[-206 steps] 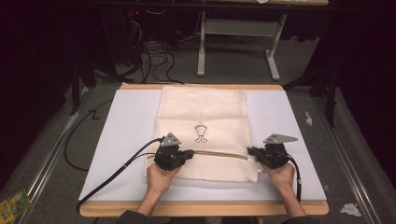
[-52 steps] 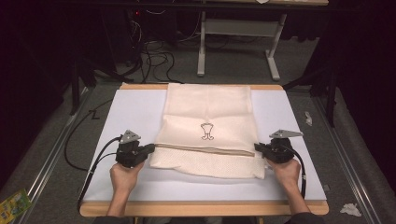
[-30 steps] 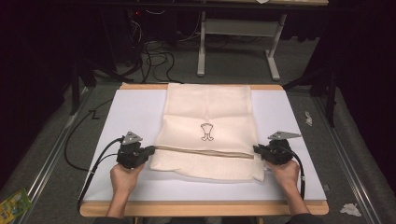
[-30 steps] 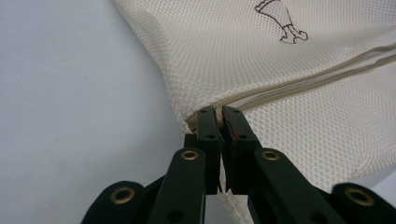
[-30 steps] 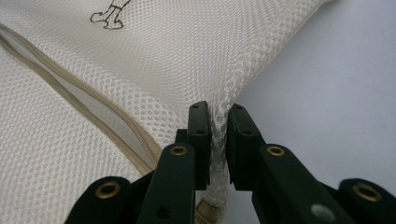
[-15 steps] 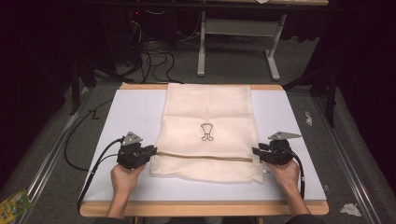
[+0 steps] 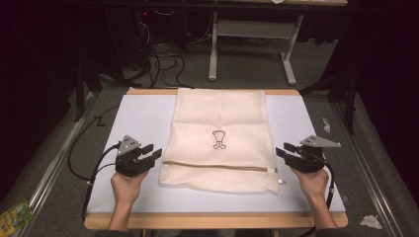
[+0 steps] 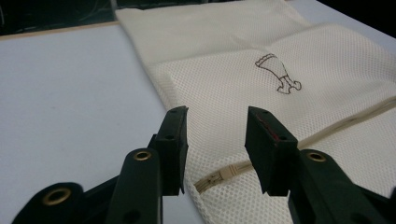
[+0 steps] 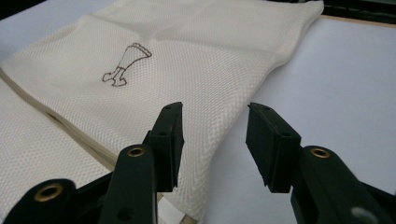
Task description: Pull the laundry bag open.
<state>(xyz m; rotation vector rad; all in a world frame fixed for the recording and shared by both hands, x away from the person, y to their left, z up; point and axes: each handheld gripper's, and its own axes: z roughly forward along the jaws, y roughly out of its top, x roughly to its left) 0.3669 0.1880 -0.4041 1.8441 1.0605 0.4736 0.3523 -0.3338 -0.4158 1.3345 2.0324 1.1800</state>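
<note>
A cream mesh laundry bag (image 7: 217, 123) lies flat on the white mat, with a small dark logo (image 7: 218, 139) at its middle and a tan zipper (image 7: 217, 167) running across its near part. My left gripper (image 7: 154, 153) hovers just off the bag's left edge by the zipper's end (image 8: 224, 175). Its jaws have just been opening and its pads press on nothing (image 8: 215, 135). My right gripper (image 7: 281, 150) hovers off the bag's right edge (image 9: 233, 130), its jaws also just opened wider, with nothing gripped (image 9: 215, 135).
The white mat (image 7: 123, 123) covers a wood-edged table. Black cables (image 7: 84, 163) trail off the left side. A metal table frame (image 7: 212, 54) and more cables stand beyond the far edge. Crumpled paper (image 7: 369, 221) and a green packet (image 7: 12, 217) lie on the floor.
Both grippers, earlier shut on the bag's edges at the zipper ends, have opened and let go. They have lifted slightly and drawn outward, and the bag now rests flat.
</note>
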